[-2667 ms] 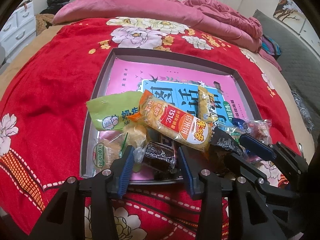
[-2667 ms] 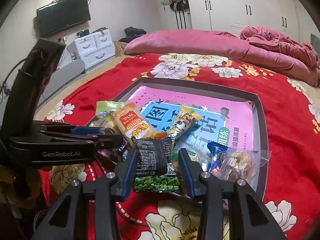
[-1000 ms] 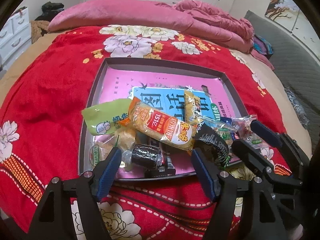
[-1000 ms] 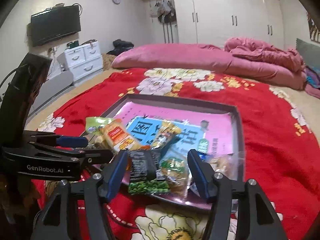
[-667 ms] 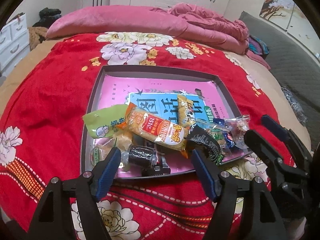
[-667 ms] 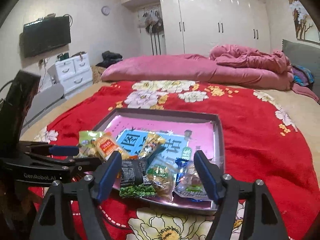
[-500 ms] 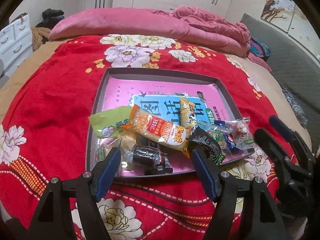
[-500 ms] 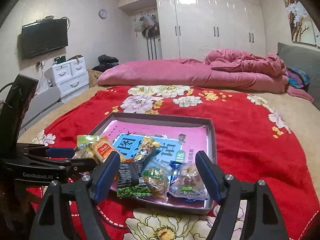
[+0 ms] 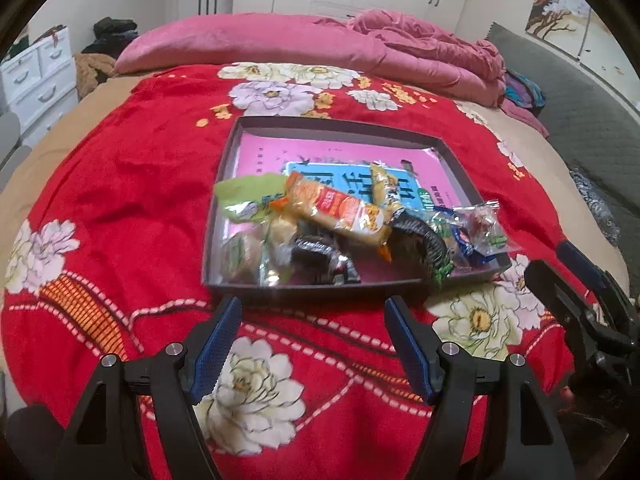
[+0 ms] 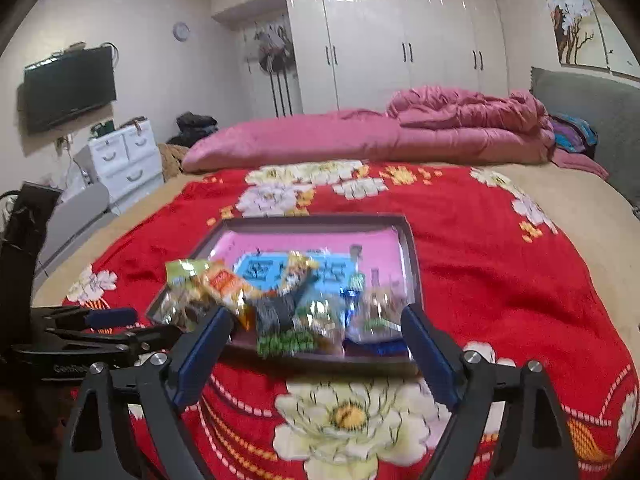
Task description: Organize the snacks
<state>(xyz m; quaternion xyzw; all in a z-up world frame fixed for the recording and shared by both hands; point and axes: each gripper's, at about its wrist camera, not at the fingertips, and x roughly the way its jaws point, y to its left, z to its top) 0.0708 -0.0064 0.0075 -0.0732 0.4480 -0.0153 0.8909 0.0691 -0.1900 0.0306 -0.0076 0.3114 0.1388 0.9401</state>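
We hold both claws back from the tray [image 9: 224, 216], which sits on the red flowered bedspread [image 9: 132, 184] with the snacks heaped along its near edge. The left claw [image 9: 312, 342] stands spread with nothing between its jaws; the right claw [image 10: 316, 350] is opening wider, also empty.

The main risk, as we judge it, is the green pea packet [image 9: 434, 258], which droops over the tray's near rim: a nudge could tip it onto the bed. The orange snack bar [image 9: 340, 214] lies on top of other wrappers, so pulling one from beneath may drag the heap. The soft bed could let the tray tilt if we press on an edge. The clear candy bag [image 9: 480, 226] rests at the right corner, close to the wall.

Readable writing is scarce: large Chinese characters on the blue book cover [image 9: 340, 178] under the snacks, partly hidden, and "GenRob…" on the left claw's body in the right wrist view. The wrapper print is too blurred to read.
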